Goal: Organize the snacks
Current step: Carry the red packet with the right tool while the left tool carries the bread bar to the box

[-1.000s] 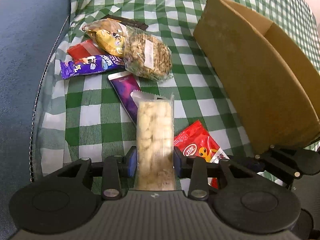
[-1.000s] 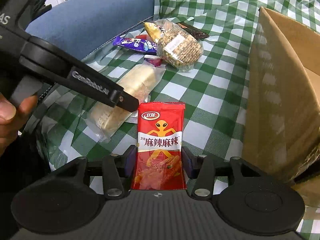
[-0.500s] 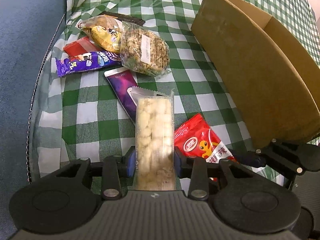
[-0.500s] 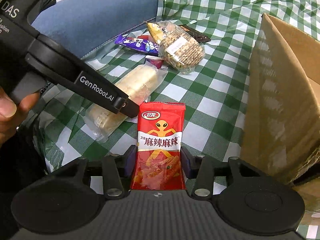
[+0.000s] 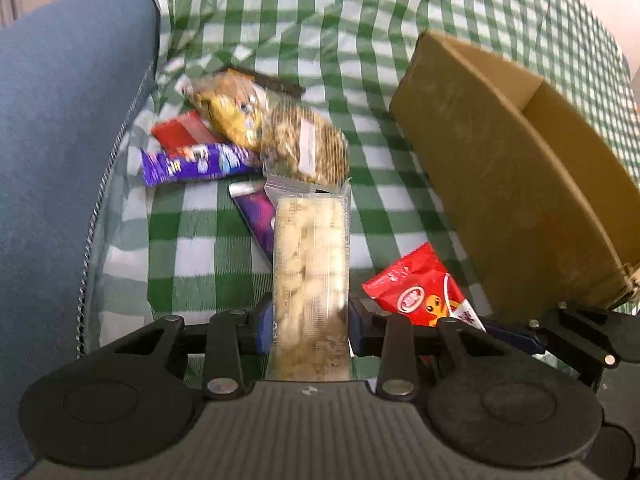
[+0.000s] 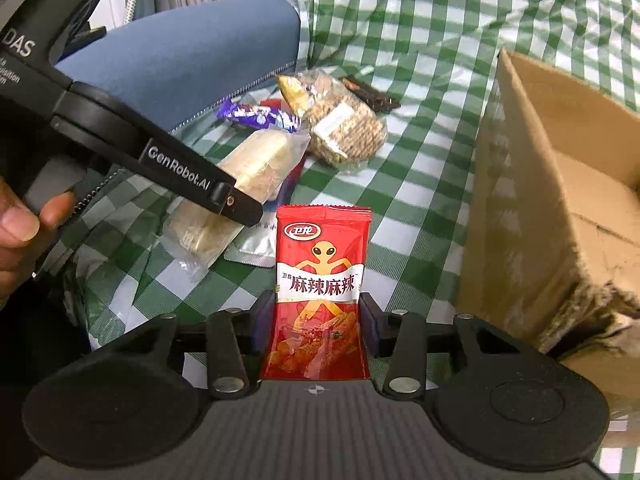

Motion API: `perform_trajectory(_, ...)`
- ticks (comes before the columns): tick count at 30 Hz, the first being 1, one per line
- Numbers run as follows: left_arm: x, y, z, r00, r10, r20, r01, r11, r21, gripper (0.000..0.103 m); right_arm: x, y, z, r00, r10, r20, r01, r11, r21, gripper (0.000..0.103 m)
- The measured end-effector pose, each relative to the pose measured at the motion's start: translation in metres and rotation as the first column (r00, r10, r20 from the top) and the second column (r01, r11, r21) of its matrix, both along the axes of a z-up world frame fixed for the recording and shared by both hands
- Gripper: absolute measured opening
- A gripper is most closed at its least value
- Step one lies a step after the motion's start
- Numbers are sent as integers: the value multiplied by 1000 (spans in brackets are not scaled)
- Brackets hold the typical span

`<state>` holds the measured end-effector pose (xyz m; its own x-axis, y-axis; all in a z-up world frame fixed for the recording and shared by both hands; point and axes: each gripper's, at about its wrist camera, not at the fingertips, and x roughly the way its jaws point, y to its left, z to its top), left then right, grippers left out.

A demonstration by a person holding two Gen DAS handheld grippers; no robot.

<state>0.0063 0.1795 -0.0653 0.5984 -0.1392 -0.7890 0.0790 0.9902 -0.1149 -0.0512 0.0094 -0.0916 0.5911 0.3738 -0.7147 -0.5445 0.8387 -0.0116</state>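
Note:
My left gripper is shut on a clear pack of pale puffed snacks, held above the green checked cloth. The pack also shows in the right wrist view under the left gripper's black arm. My right gripper is shut on a red spicy-strip packet, which also shows in the left wrist view. An open cardboard box stands to the right of both grippers; its inside shows in the right wrist view.
A pile of snacks lies ahead: a grain cake bag, a yellow packet, a purple-blue bar, a red packet, a purple pouch, a dark bar. A blue cushioned chair borders the left.
Both grippers have risen and pulled back a little with their packets held; the snack pile and the box now sit lower and farther in both views.

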Motion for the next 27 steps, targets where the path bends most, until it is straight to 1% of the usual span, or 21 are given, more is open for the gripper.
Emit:
perform_trajectory(3, -4, 3, 6, 999, 21, 39, -20, 1000, -11, 40, -8, -3, 8, 998, -6, 57, 6, 1000, -3, 46)
perform_trajectory(8, -7, 5, 10, 998, 31, 57, -30, 999, -27, 40, -21, -8, 21, 992, 5, 128, -7, 1000, 18, 45)
perform_trajectory(20, -12, 4, 12, 997, 15, 81, -11, 999, -46, 40, -43, -27, 38, 983, -8, 184, 2, 999, 33, 45)
perform_trajectory(22, -12, 6, 12, 996, 15, 85, -10, 999, -51, 40, -44, -28, 44, 980, 4, 198, -12, 999, 41, 45)
perform_trajectory(24, -13, 8, 12, 996, 17, 87, -12, 998, -58, 40, -44, -33, 54, 973, 8, 230, -19, 999, 48, 45)
perform_trajectory(27, -12, 9, 12, 996, 27, 84, -21, 997, -72, 40, -42, -43, 71, 968, -16, 252, -4, 997, 80, 45)
